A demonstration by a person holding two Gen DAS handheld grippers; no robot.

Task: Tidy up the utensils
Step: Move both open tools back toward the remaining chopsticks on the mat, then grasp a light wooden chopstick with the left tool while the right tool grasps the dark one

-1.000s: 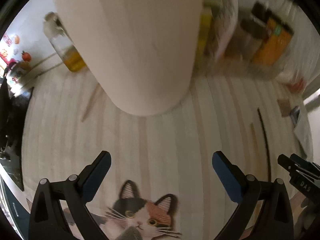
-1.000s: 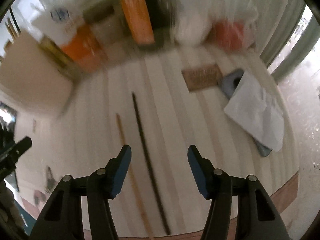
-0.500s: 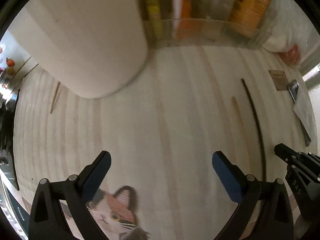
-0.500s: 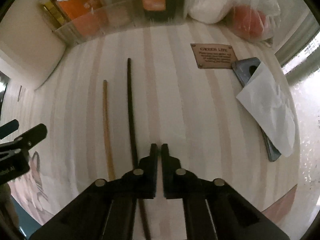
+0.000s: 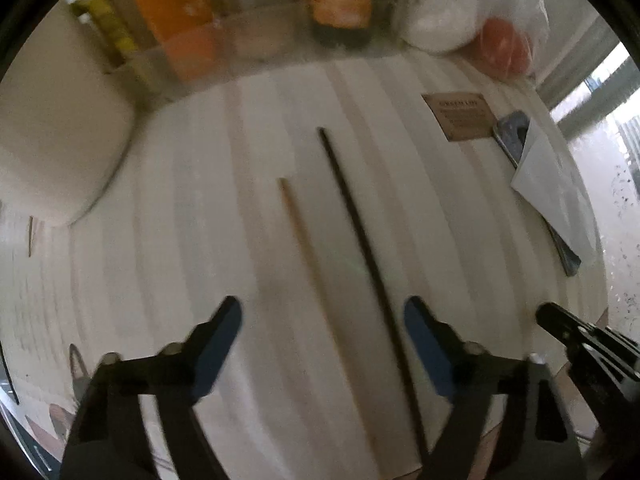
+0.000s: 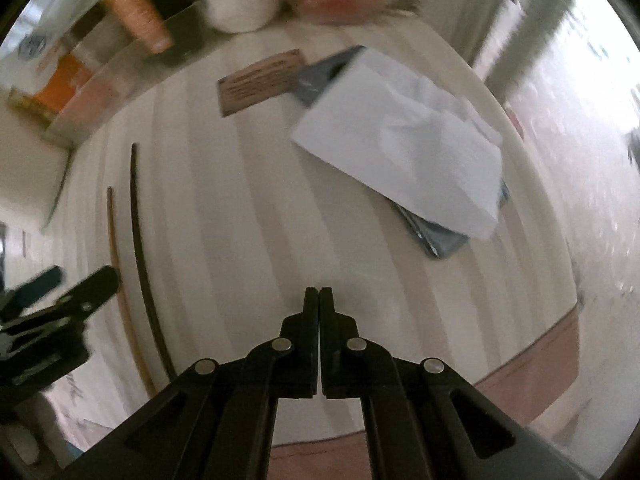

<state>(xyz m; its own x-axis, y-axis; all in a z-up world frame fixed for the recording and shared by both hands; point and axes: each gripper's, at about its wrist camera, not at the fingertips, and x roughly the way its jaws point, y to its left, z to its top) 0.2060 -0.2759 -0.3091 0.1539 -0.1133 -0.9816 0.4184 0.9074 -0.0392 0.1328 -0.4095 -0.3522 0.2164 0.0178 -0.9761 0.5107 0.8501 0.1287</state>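
- Our left gripper [image 5: 322, 320] hangs over the pale striped table [image 5: 200, 208] with its blue-padded fingers [image 5: 218, 338] spread wide and nothing between them.
- Two chopsticks lie side by side on the table, apart from each other and running away from us: a dark chopstick [image 5: 360, 236] and, just to its left, a shorter-looking light wooden chopstick [image 5: 300, 232].
- In the left wrist view the near ends of both chopsticks pass between the spread fingers; we cannot tell whether the fingers touch the table.
- Our right gripper [image 6: 319, 300] is clenched, its black fingertips pressed together with nothing caught in them, and it sits to the right of the chopsticks, well clear of them.
- In the right wrist view, the dark chopstick [image 6: 140, 248] and the wooden one [image 6: 116, 264] lie at the left, near the left gripper.
- Farther off we see a white tissue [image 6: 404, 148] lying over a dark flat object [image 6: 440, 236], and beside it a small brown printed card [image 6: 260, 80].
- At the table's far edge stands a clear container [image 5: 248, 36] holding orange packages, blurred.
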